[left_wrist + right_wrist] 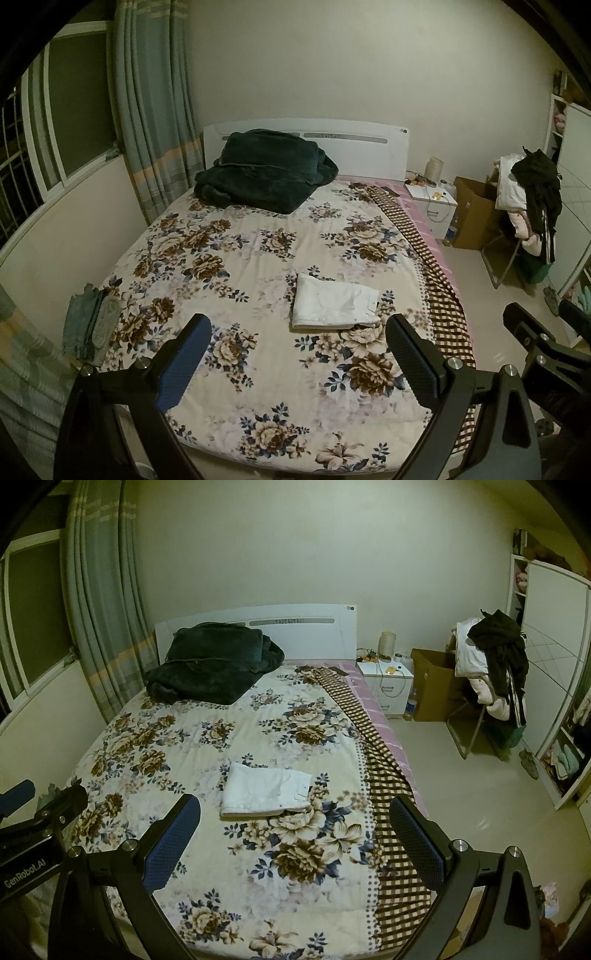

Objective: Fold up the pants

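White pants [334,307] lie folded into a compact rectangle on the floral bedspread [236,258], right of the bed's middle; they also show in the right wrist view [264,789]. My left gripper [297,332] is open and empty, held above the foot of the bed, short of the pants. My right gripper [293,814] is open and empty, also above the foot of the bed, just to the right of the left one. The right gripper's body shows at the right edge of the left wrist view [532,328].
A dark green blanket [266,168] is piled by the white headboard [354,147]. A checkered cloth [436,280] hangs along the bed's right edge. A nightstand [432,201], a cardboard box [472,206] and a chair heaped with clothes [532,199] stand to the right. Curtains [155,110] hang at left.
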